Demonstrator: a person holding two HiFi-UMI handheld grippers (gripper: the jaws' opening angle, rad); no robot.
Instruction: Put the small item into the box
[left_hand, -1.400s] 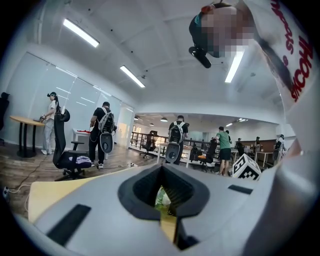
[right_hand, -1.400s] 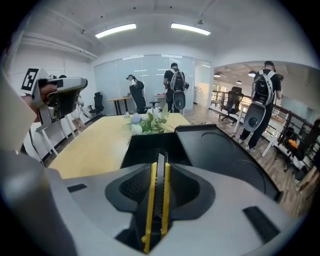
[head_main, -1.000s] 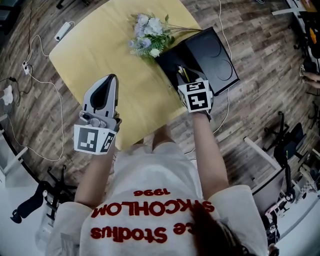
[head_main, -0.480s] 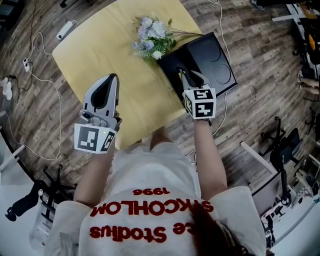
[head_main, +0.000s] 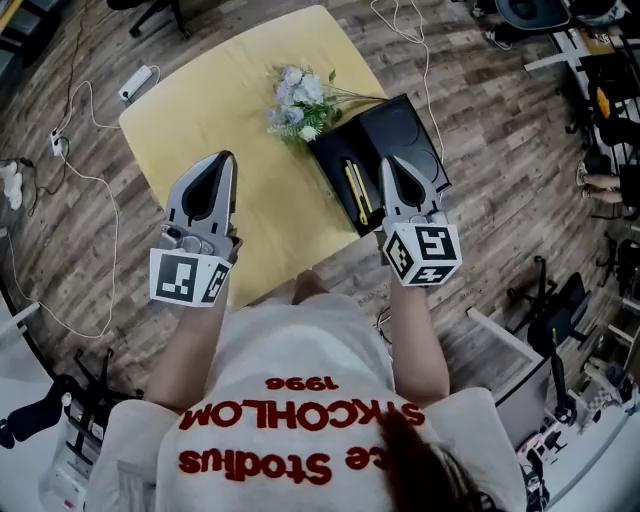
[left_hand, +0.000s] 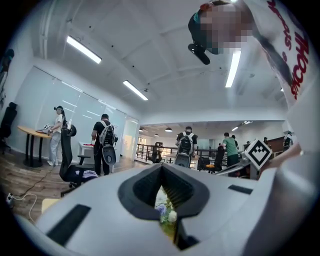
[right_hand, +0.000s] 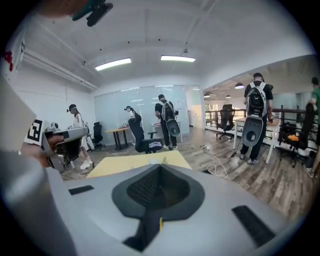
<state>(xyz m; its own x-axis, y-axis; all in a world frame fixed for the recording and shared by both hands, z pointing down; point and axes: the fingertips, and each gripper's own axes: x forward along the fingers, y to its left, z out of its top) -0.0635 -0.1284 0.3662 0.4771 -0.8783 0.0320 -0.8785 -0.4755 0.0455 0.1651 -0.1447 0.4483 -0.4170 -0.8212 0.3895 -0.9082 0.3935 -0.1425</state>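
Leaves item (head_main: 352, 190) lying in box (head_main: 410, 130); holds right tongs (head_main: 389, 164) above box, just snapped shut, empty; keeps left tongs (head_main: 224, 158) closed, empty, well left of box; looks done.

On the table (head_main: 190, 120), flowers (head_main: 298, 98) lie left of the box (head_main: 400, 132), perhaps touching.

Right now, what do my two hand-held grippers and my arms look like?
The left hand-held gripper and the right hand-held gripper are pale grey shells tapering to a point, with a black teardrop inset. Each carries a white cube of black square markers. The right jaws have just been closing on nothing. Short sleeves: white shirt, red lettering.
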